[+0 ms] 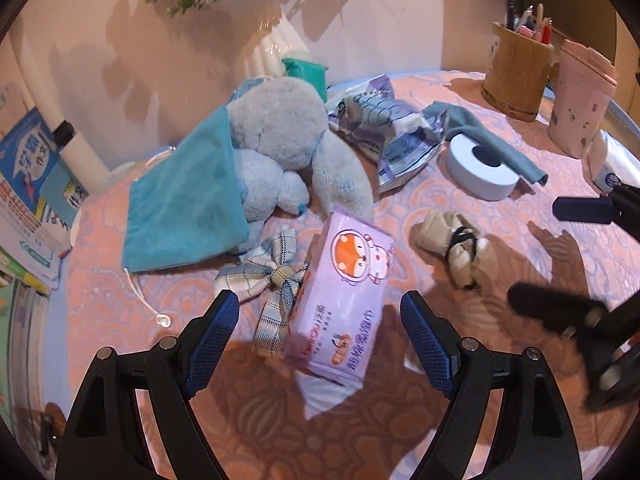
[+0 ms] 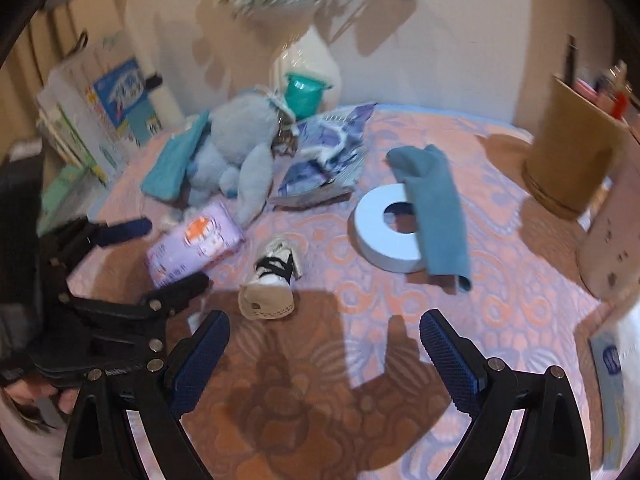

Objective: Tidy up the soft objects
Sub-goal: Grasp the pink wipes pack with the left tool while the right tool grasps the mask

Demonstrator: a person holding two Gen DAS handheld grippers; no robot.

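Lilac plastic wet-wipe pack [image 1: 340, 300] lies between the wide-open, empty left gripper [image 1: 320, 338] fingers. Right gripper [image 2: 325, 346] also open, empty. Likely next: lower, close on the pack.

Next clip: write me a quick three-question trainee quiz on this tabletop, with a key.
1. True or false: the left gripper has its jaws shut on the wipes pack.
2. What is draped over the tape roll?
3. The plaid bow touches: A) the pen holder B) the wipes pack C) the pink cup

Key: 1. False, both grippers are open and empty, the right too. 2. A blue cloth. 3. B.
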